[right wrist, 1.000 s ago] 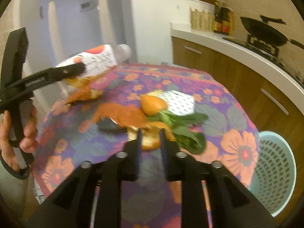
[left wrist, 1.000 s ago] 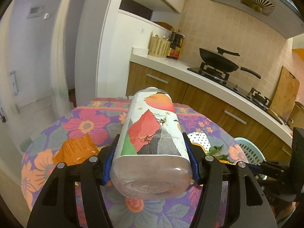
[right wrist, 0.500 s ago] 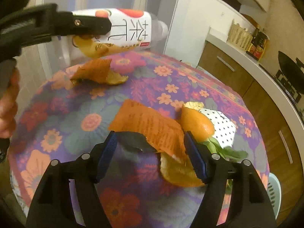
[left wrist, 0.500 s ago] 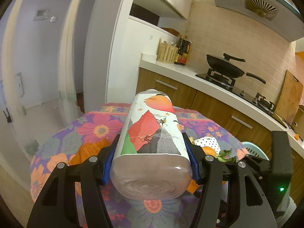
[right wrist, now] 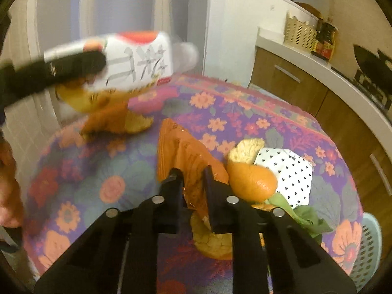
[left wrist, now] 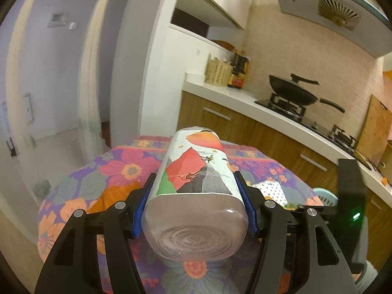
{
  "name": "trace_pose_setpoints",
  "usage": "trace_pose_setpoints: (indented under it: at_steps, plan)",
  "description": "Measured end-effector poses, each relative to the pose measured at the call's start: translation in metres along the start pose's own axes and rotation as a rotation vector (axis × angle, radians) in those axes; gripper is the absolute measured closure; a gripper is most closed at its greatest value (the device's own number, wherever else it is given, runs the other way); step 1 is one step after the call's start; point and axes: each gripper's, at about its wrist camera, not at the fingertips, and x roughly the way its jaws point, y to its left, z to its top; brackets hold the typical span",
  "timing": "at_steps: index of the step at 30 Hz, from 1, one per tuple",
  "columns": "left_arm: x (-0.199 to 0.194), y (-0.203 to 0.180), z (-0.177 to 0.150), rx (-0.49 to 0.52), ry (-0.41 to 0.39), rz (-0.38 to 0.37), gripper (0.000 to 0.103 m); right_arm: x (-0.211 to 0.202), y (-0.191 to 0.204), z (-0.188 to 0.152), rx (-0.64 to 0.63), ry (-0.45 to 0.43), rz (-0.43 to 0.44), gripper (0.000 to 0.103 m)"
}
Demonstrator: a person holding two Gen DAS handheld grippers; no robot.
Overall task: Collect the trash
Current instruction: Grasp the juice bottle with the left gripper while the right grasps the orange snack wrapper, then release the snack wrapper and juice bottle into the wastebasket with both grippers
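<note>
My left gripper is shut on a clear plastic bottle with a painted label, held lying above the flowered table. The same bottle shows blurred at the upper left of the right wrist view. My right gripper is closing its jaws on a crumpled orange wrapper, and the pads pinch it. Beside it lie an orange peel, a white dotted paper and green leaves. More peel lies under the bottle.
A pale blue slotted basket stands on the floor right of the table. Behind run wooden cabinets and a white counter with a black wok. A person's hand is at the left edge.
The right gripper's jaws, wide around the orange wrapper half a second ago, have come together on it. The left gripper keeps the bottle almost in place.
</note>
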Motion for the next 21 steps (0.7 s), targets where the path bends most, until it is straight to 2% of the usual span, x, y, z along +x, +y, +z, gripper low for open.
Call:
trace_pose_setpoints:
  at_steps: [3,8,15,21]
  plan:
    - [-0.004,0.001,0.003,-0.014,-0.015,-0.006,0.044,-0.018,-0.014,0.005,0.082,-0.073,0.077,0.098]
    - [-0.01,-0.009,0.008,0.003,-0.038,-0.01,0.044,-0.048,-0.031,0.011,0.158,-0.171,0.133,0.098]
    - [-0.01,-0.038,0.015,0.03,-0.053,-0.056,0.044,-0.089,-0.046,0.009,0.163,-0.253,0.071,0.098]
    - [-0.002,-0.088,0.016,0.094,-0.033,-0.134,0.044,-0.131,-0.092,-0.014,0.244,-0.298,-0.031,0.098]
